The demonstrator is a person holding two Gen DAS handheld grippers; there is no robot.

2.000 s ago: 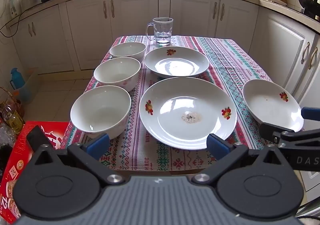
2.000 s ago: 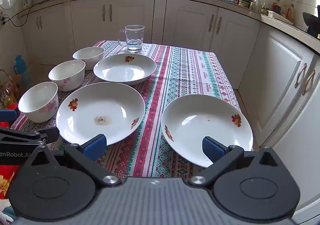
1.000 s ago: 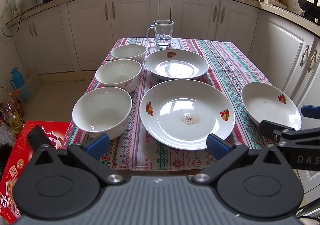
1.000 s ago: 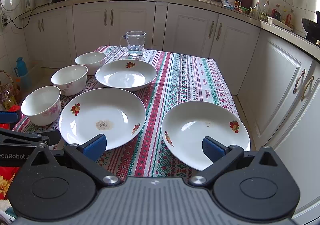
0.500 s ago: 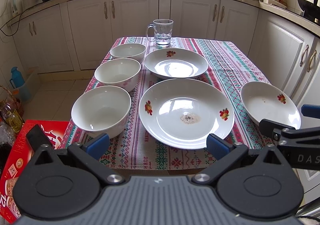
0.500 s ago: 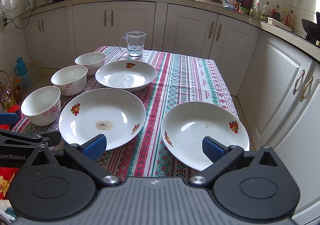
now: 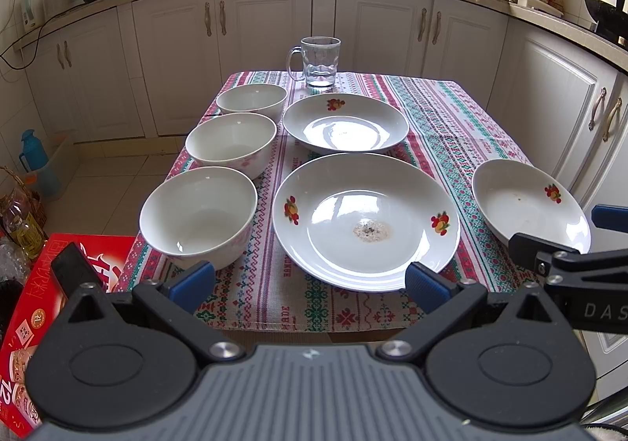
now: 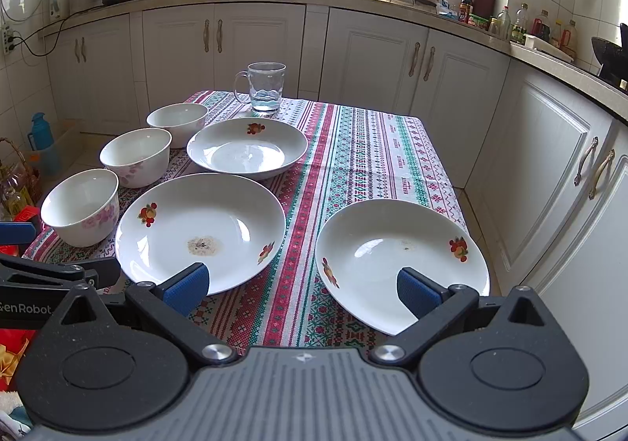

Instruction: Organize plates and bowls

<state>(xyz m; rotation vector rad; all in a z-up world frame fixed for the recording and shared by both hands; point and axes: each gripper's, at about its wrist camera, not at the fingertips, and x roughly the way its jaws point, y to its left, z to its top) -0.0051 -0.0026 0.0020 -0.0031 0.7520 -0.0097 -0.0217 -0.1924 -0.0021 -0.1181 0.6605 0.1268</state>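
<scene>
Three white bowls stand in a row down the table's left side: near bowl (image 7: 198, 216) (image 8: 80, 207), middle bowl (image 7: 230, 144) (image 8: 135, 156), far bowl (image 7: 251, 102) (image 8: 177, 123). A large flowered plate (image 7: 365, 220) (image 8: 200, 231) with a crumb stain lies at the front centre. A deep plate (image 7: 345, 122) (image 8: 246, 147) sits behind it. Another deep plate (image 7: 530, 203) (image 8: 400, 260) rests at the front right, overhanging the edge. My left gripper (image 7: 310, 282) hovers open before the table's front edge. My right gripper (image 8: 300, 286) is open too, its right finger over the right plate's rim.
A glass mug (image 7: 320, 62) (image 8: 265, 87) with some water stands at the table's far end. The patterned tablecloth (image 8: 373, 158) covers the table. A red box (image 7: 29, 307) lies on the floor at the left. White cabinets (image 8: 549, 150) run close along the right.
Both grippers have drifted slightly; the views shifted a little. Nothing on the table has moved, and both stay open.
</scene>
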